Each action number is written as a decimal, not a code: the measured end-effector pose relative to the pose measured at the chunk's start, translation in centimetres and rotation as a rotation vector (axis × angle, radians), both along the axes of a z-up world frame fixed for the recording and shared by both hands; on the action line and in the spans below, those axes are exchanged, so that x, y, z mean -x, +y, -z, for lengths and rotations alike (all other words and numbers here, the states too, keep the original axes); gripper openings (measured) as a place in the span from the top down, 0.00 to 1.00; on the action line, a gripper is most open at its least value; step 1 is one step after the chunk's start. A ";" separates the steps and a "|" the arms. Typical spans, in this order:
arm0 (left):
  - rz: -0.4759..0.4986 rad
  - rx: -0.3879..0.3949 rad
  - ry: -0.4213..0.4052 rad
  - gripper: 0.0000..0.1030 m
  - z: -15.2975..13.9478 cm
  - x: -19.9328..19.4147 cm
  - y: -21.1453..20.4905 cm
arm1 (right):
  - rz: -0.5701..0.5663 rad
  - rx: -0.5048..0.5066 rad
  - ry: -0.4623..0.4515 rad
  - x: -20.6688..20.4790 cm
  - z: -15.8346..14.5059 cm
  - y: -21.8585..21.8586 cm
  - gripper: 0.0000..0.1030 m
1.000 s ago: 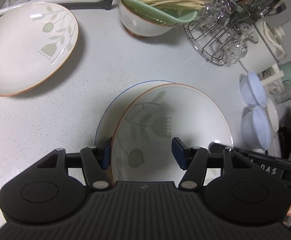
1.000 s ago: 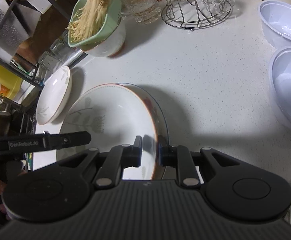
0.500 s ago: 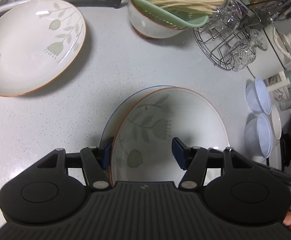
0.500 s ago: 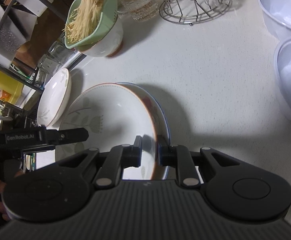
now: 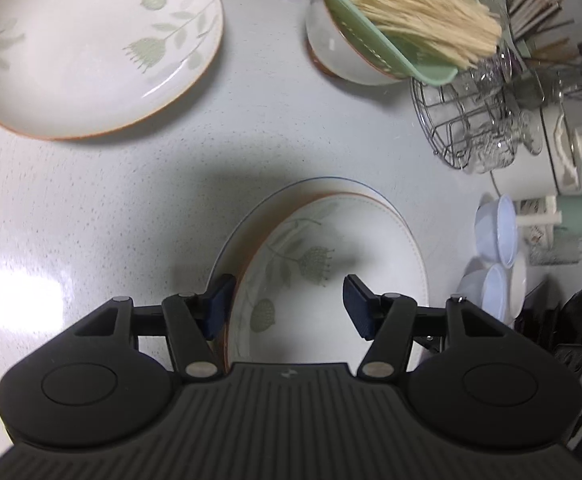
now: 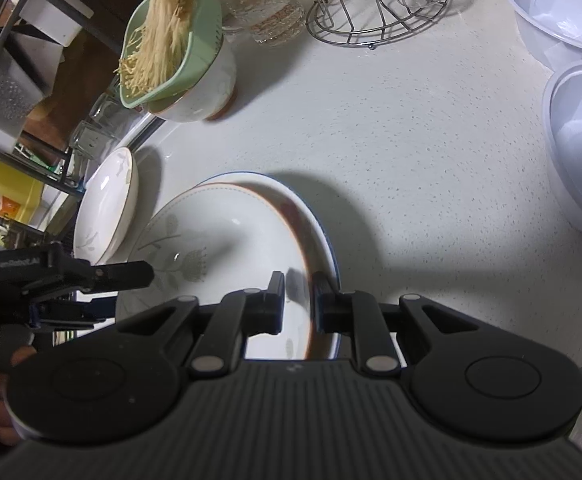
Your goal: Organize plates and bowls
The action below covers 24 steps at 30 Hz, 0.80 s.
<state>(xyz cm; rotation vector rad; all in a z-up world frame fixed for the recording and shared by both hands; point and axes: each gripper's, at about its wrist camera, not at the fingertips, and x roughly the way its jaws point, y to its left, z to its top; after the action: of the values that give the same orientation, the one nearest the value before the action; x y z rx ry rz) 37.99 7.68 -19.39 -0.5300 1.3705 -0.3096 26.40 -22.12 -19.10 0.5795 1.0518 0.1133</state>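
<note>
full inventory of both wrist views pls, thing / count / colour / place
floral plate: 1, white, orange rim, stacked on blue-rimmed plate
blue-rimmed plate: 1, white, underneath
second floral plate: 1, white, counter far left
bowl: 1, white, under strainer
strainer: 1, green, holds noodles
plastic bowls: 2, pale lilac, right
wire rack: 1, metal, holds glasses
mug: 1, green, right edge
left gripper: open, straddling floral plate's rim
right gripper: shut on floral plate's rim

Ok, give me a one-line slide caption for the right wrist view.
Right gripper clamps the rim of a floral plate stacked on a blue-rimmed plate, left gripper alongside.
</note>
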 end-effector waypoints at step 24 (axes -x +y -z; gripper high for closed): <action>-0.024 -0.033 -0.072 0.37 -2.8 2.6 1.9 | 0.023 0.121 -0.044 0.3 -0.7 1.6 0.83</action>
<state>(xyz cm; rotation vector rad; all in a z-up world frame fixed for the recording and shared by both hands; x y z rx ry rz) 35.39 9.56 -16.63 -0.5029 1.2964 -0.2835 26.12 -20.55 -18.43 0.4771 1.0014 0.0415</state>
